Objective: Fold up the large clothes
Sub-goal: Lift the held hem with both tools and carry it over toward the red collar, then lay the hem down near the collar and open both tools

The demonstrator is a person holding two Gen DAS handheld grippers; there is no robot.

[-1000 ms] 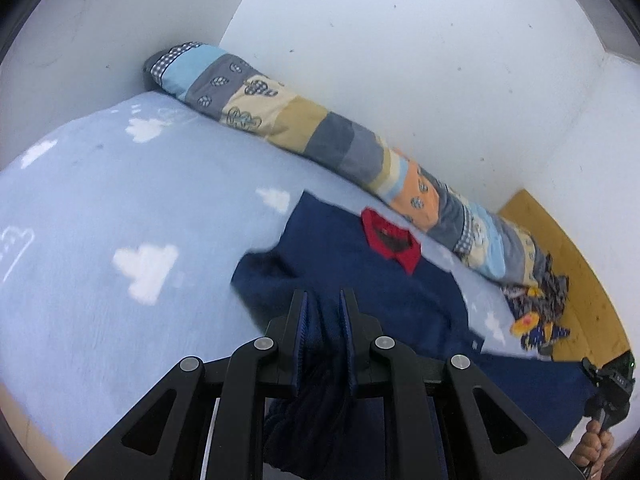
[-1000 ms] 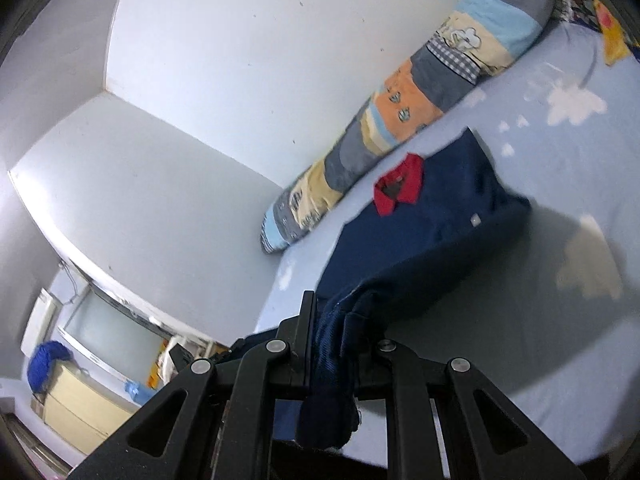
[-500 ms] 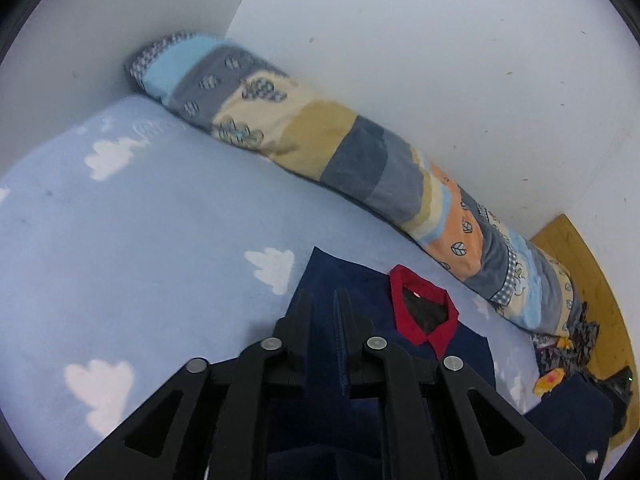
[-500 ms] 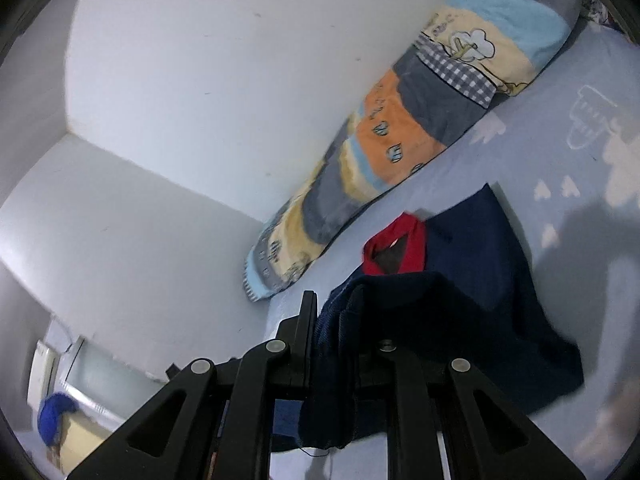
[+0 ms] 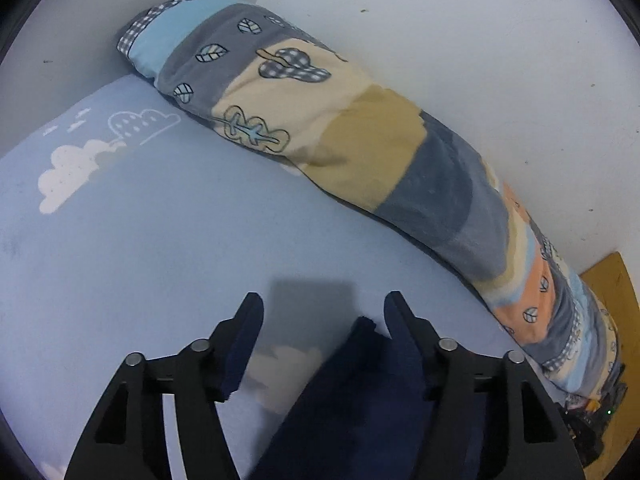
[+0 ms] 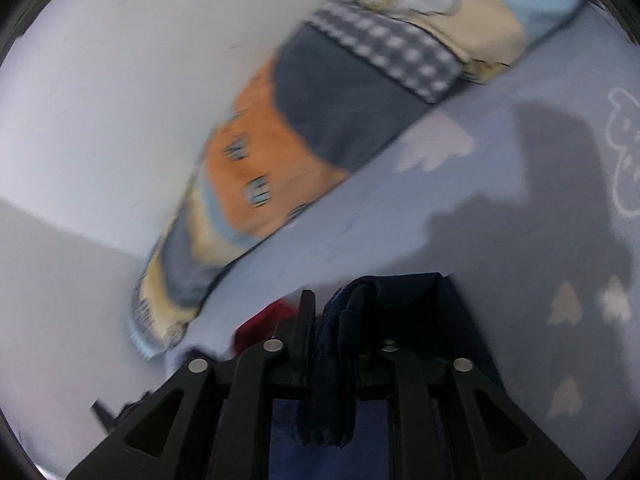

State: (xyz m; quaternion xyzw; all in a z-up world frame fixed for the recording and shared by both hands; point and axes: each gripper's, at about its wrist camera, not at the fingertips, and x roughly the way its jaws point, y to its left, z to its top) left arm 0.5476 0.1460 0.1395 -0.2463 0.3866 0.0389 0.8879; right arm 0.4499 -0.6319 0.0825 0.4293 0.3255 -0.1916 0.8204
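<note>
The navy garment (image 5: 360, 396) lies on the light blue bed sheet (image 5: 160, 240). My left gripper (image 5: 324, 312) is open just above the sheet; a corner of the navy fabric lies loose between its fingers, nearer the right one. My right gripper (image 6: 332, 304) is shut on a bunched fold of the navy garment (image 6: 336, 360), low over the bed. The garment's red collar (image 6: 260, 320) shows just left of the right gripper. The right wrist view is motion-blurred.
A long patchwork bolster (image 5: 360, 148) lies along the white wall behind the garment; it also shows in the right wrist view (image 6: 320, 120). A wooden floor corner (image 5: 612, 280) and a dark pile (image 5: 592, 420) lie at the far right.
Both grippers carried the garment's lower edge up toward the collar and down to the bed. My left gripper has opened and let the fabric go. The right stays shut.
</note>
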